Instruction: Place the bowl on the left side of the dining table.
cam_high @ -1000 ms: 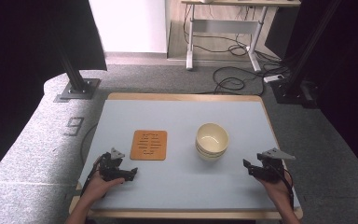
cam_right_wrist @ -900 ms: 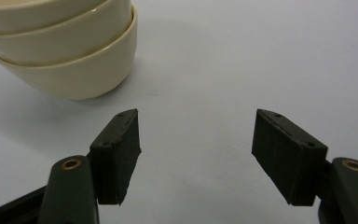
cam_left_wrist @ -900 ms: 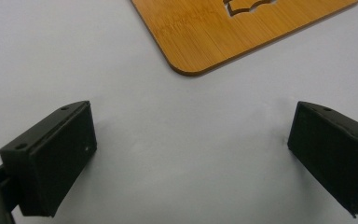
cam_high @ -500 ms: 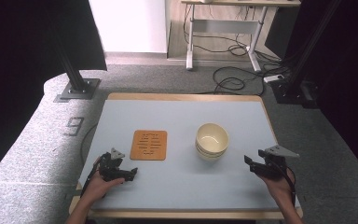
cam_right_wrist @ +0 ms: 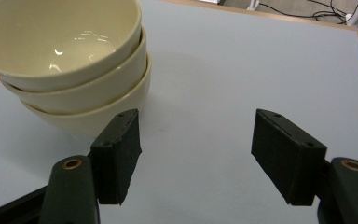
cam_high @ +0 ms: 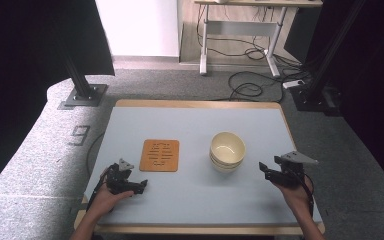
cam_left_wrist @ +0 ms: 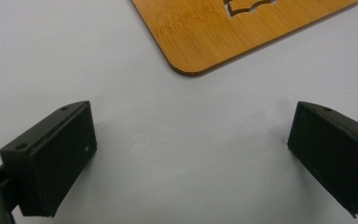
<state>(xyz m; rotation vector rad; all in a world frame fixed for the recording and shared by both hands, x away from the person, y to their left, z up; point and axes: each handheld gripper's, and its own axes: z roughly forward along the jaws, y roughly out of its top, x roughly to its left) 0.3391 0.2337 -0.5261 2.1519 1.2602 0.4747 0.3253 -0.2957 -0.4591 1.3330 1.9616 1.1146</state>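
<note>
On the light blue table [cam_high: 195, 125] we see a square wooden mat [cam_high: 160, 155] at about 9 o'clock from the stack of bowls [cam_high: 227, 151]. The mat lies flat, and its cut-out slots run left to right in the high view. The stack has three cream bowls [cam_right_wrist: 70, 60], one inside the other, all upright with the opening up; the top bowl is empty.

Our left gripper [cam_high: 139, 187] rests low on the table at 7 o'clock from the mat. In the left gripper view its jaws stand wide apart with only bare table between them, and the mat's corner [cam_left_wrist: 191, 65] is just ahead. Our right gripper [cam_high: 265, 170] is at 4 o'clock from the bowls, also wide and holding nothing. In the right gripper view its left jaw is just beside the lowest bowl; we cannot tell if they touch.
</note>
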